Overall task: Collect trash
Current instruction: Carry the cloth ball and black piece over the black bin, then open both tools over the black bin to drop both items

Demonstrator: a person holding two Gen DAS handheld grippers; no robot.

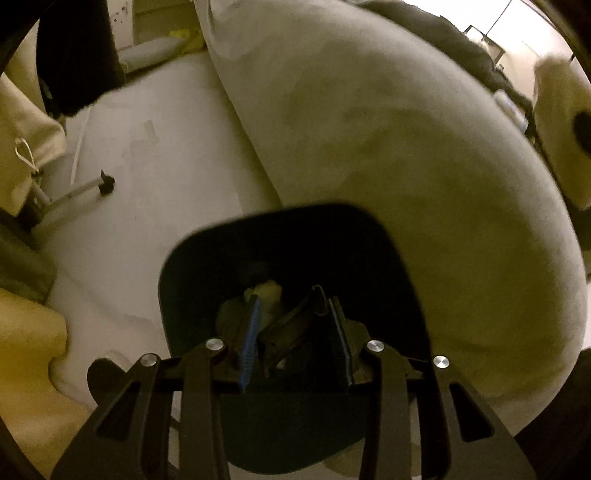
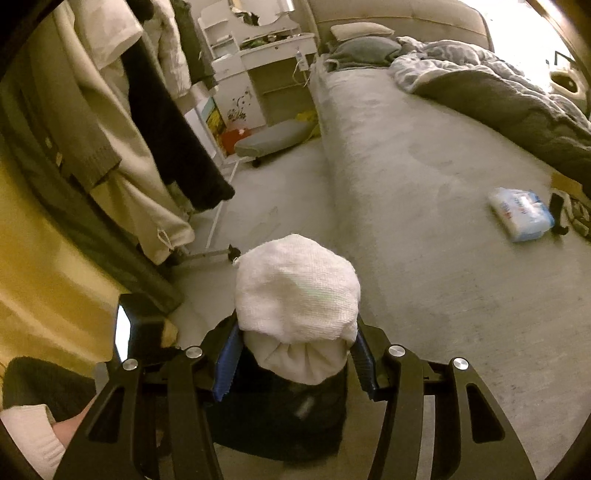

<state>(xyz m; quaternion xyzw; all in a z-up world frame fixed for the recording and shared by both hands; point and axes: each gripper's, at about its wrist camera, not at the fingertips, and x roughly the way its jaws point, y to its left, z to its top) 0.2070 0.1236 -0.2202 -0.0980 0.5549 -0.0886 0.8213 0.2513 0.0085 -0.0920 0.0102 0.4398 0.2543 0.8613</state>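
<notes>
White wad (image 2: pixel 297 295) clamped in right tool (image 2: pixel 295 354), left tool (image 1: pixel 293 332) narrow on dark wrapper (image 1: pixel 291 328).

Grey bed (image 2: pixel 424 177), wipes pack (image 2: pixel 521 214) and rumpled duvet (image 2: pixel 498 92) on it, pillows (image 2: pixel 362 31) at head

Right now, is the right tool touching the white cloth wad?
Touching. The right wrist view shows the white cloth wad pinched between the right tool's blue pads, its lower end squeezed between them.
</notes>
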